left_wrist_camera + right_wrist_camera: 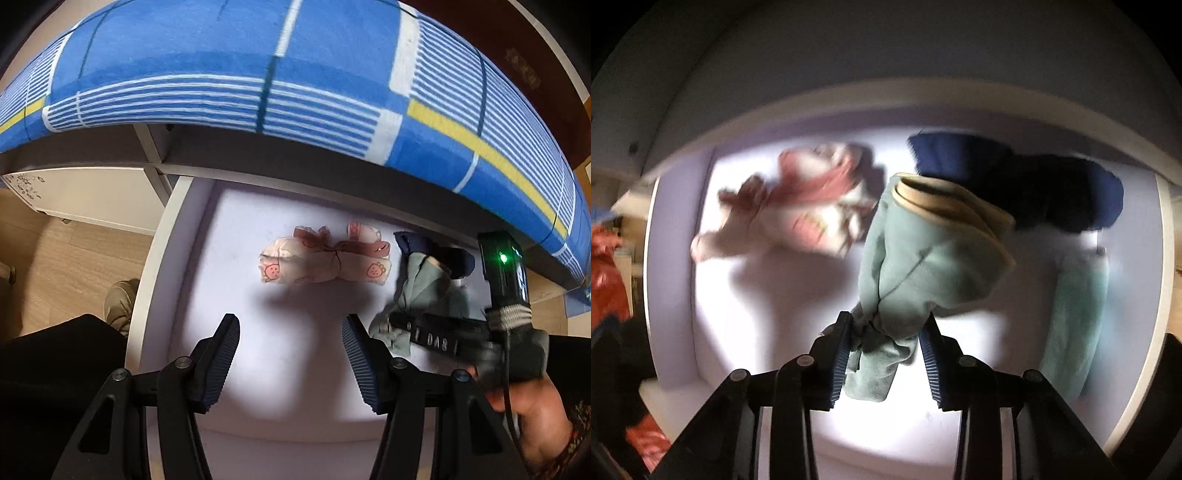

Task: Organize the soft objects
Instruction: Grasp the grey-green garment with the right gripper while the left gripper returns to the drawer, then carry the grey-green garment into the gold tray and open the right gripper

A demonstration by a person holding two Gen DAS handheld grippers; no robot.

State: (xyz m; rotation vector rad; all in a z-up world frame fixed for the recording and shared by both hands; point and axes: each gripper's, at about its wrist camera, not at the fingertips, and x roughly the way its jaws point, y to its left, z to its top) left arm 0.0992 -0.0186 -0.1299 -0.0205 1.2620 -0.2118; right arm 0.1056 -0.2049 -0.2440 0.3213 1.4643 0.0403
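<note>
Over an open white drawer (177, 236) beneath a bed with a blue checked cover (258, 66), we close our right gripper (886, 343) on a rolled pair of green socks (923, 266), its pads pinching the bunched lower end of the fabric. A pink strawberry-print bundle (325, 262) and a dark blue bundle (1034, 184) already lie along the drawer's back wall, the green pair just in front of the blue one. We judge this the grasping step; next we must lift or shift the green pair into its own spot beside the others. Our left gripper (291, 354) hangs pointing steeply down over bare drawer floor, its jaws parted and empty.
</note>
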